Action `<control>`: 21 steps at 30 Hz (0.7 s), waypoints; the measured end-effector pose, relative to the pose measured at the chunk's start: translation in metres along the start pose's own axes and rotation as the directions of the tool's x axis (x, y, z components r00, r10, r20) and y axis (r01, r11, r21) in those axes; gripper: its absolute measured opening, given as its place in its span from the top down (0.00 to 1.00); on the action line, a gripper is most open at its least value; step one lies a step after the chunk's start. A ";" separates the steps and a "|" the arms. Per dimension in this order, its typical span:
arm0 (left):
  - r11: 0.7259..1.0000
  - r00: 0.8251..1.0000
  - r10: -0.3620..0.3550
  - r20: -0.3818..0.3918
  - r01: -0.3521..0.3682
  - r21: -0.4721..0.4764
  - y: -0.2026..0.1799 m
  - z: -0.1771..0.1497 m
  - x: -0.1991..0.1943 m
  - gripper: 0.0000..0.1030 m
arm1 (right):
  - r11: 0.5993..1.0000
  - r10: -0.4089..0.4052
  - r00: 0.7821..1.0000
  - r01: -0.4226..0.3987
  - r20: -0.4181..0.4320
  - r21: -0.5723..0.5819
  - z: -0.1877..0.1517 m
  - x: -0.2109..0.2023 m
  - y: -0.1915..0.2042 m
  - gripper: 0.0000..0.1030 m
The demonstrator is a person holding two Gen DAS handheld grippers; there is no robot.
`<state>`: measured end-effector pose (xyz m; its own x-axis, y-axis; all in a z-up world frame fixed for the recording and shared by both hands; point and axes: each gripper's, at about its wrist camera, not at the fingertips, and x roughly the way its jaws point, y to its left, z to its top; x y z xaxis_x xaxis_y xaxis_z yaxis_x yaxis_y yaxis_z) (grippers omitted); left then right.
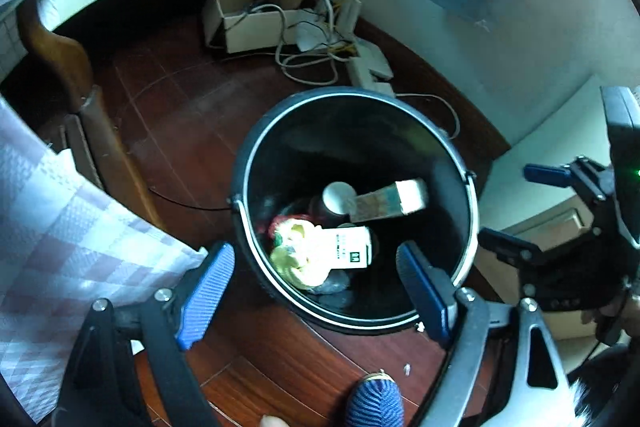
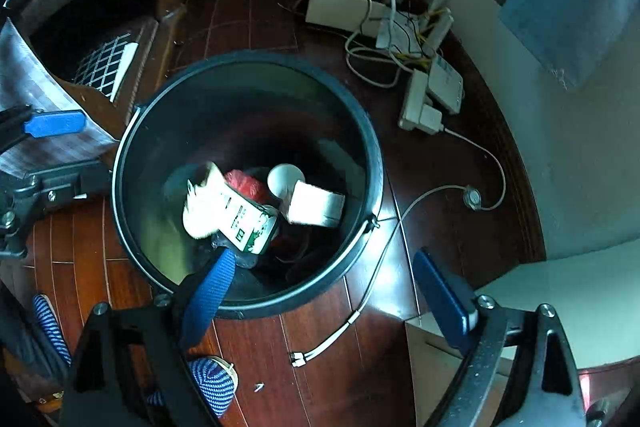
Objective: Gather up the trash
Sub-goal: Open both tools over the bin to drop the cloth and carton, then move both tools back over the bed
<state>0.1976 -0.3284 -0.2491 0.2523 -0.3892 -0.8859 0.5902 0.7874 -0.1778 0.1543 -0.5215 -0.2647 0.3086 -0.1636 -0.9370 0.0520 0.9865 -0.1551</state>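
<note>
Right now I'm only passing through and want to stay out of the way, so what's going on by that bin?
A person is collecting trash with a gripper in each hand. Both the left gripper and the right gripper hang open and empty above a black bin on the wood floor. Inside the bin lie a white carton, a small box, a cup and crumpled wrappers.

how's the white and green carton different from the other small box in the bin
The white and green carton carries green print and has a torn, opened end, while the small box shows a plain white face and looks intact. The carton lies toward the left of the bin in the right wrist view, over a red wrapper; the box sits to its right, beside a white round lid. Both lie loose inside the bin, held by neither tool.
</note>
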 end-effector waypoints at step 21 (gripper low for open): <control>0.997 0.996 0.075 0.045 -0.074 -0.023 0.003 -0.008 -0.016 0.16 | 1.000 -0.008 0.998 0.006 0.060 0.031 -0.002 -0.023 0.004 0.01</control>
<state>0.1889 -0.3161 -0.2386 0.3302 -0.3497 -0.8767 0.5523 0.8248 -0.1210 0.1454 -0.5140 -0.2449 0.3647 -0.1710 -0.9153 0.0829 0.9851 -0.1510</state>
